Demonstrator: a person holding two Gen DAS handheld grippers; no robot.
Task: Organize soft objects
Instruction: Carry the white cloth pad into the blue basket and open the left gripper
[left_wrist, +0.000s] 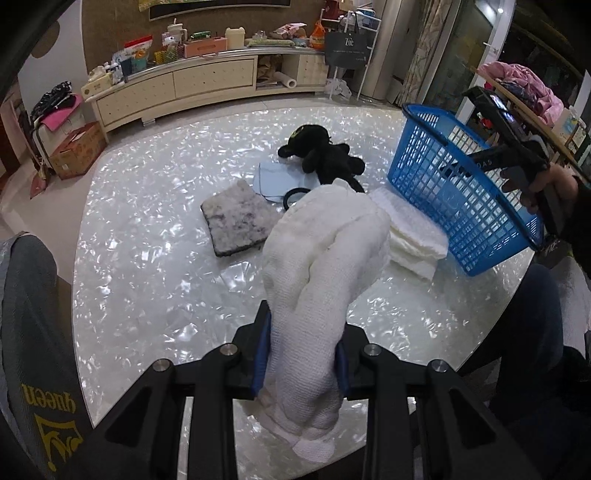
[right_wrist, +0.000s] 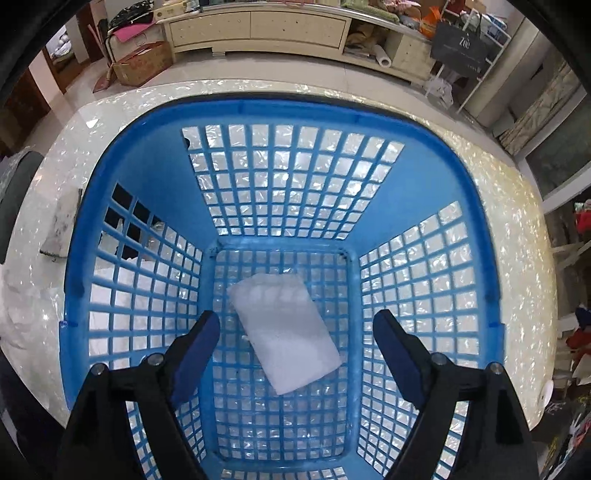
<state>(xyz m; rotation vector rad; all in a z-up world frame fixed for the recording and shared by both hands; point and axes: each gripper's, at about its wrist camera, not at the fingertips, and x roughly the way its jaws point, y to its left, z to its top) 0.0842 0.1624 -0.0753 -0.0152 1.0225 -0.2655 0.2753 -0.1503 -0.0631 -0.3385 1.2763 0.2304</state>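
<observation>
My left gripper (left_wrist: 301, 354) is shut on a white gauze cloth (left_wrist: 325, 258) and holds it bunched above the table. A blue lattice basket (left_wrist: 461, 184) stands at the right of the table. My right gripper (right_wrist: 295, 332) is open over the basket's (right_wrist: 280, 110) mouth; it also shows in the left wrist view (left_wrist: 458, 166). A white folded pad (right_wrist: 284, 328) lies on the basket floor. On the table lie a black plush toy (left_wrist: 321, 155), a grey speckled sponge pad (left_wrist: 236, 218), a pale blue cloth (left_wrist: 277, 181) and a stack of white folded cloths (left_wrist: 410, 236).
The shiny white table (left_wrist: 155, 258) ends close at the front and left. A chair back (left_wrist: 33, 332) with yellow lettering stands at the left. A black ring (left_wrist: 291, 195) lies by the blue cloth. A low cabinet (left_wrist: 177, 88) and a cardboard box (left_wrist: 77, 147) are beyond.
</observation>
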